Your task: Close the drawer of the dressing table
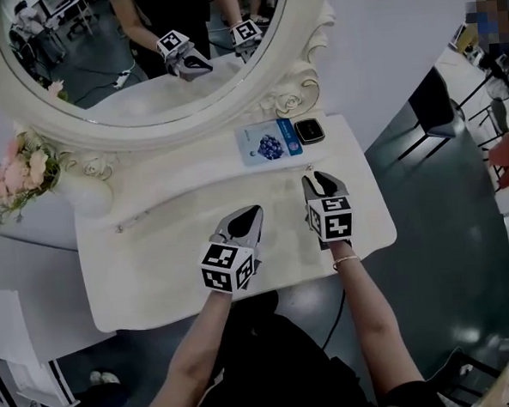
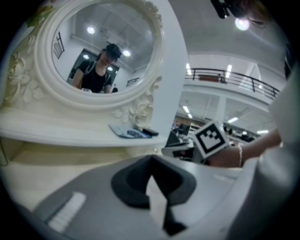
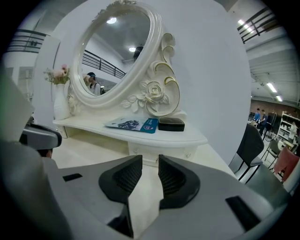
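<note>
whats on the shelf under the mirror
A blue packet and a small black box, side by side at its right end. Anything under them is covered.

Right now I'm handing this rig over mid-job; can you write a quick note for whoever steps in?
Left gripper: shut, empty, above the dressing table top.
Right gripper: open, empty, beside it, nearer the shelf.
Knobbed panel under the shelf, likely the drawer front; whether it is fully in cannot be told.
Done: nothing confirmed, neither gripper touches it.
To do: check the drawer and push it home if it stands out.
</note>
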`<state>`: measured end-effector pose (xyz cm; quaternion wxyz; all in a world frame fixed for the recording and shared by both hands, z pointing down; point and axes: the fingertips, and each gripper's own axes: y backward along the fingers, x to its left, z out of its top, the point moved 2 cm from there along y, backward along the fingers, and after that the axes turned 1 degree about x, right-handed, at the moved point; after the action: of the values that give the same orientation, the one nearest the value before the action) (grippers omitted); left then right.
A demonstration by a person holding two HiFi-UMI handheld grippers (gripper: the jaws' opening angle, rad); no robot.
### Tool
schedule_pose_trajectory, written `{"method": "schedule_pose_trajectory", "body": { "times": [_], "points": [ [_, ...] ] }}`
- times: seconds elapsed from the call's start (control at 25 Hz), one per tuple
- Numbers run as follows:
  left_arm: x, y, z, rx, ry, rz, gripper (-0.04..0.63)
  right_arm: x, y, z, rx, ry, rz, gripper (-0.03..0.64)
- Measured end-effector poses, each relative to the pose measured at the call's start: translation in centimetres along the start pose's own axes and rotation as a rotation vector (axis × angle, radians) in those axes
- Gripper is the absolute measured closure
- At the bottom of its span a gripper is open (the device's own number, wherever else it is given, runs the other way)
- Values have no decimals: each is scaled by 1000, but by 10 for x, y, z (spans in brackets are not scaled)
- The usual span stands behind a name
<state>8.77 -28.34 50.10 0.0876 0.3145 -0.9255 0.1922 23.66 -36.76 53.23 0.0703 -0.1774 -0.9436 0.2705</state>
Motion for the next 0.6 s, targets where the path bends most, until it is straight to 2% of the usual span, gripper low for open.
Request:
{"method": "schedule_pose_trajectory", "body": {
  "times": [0.32,0.6],
  "points": [
    [-3,11,2,-4,-29,-30,592,21,49,-1,-63,-49,-25,575],
    [-7,26,-1,-5,-46,-57,591,46,91,-4,-121,-96,-40,594]
  ]
}}
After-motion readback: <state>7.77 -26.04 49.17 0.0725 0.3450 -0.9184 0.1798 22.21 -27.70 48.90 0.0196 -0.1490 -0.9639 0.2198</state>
